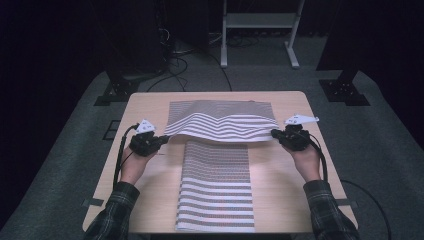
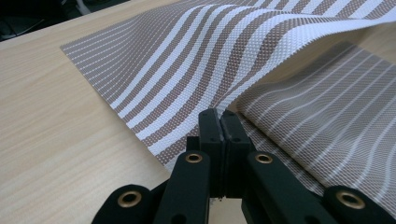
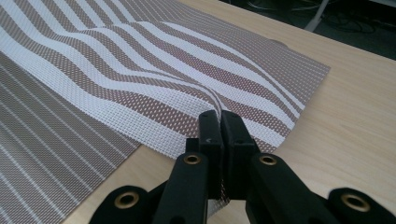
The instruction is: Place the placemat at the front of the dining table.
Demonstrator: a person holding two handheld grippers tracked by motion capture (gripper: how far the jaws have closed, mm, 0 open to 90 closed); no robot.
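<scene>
both the left gripper (image 1: 161,139) and right gripper (image 1: 276,134) pinch the brown-and-white striped woven placemat (image 1: 220,122), near edge lifted off the bench (image 1: 280,175), fold barely begun.

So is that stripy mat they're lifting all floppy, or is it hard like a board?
Probably in between. The far striped mat sags and ripples between the left gripper and the right gripper, so it bends easily. Yet it forms smooth waves rather than crumpling, so the weave likely has some spring. Thin and open-woven, it is probably light.

A lab: black curtains (image 1: 45,60), floor cables (image 1: 185,62), a bare table (image 1: 145,107).
</scene>
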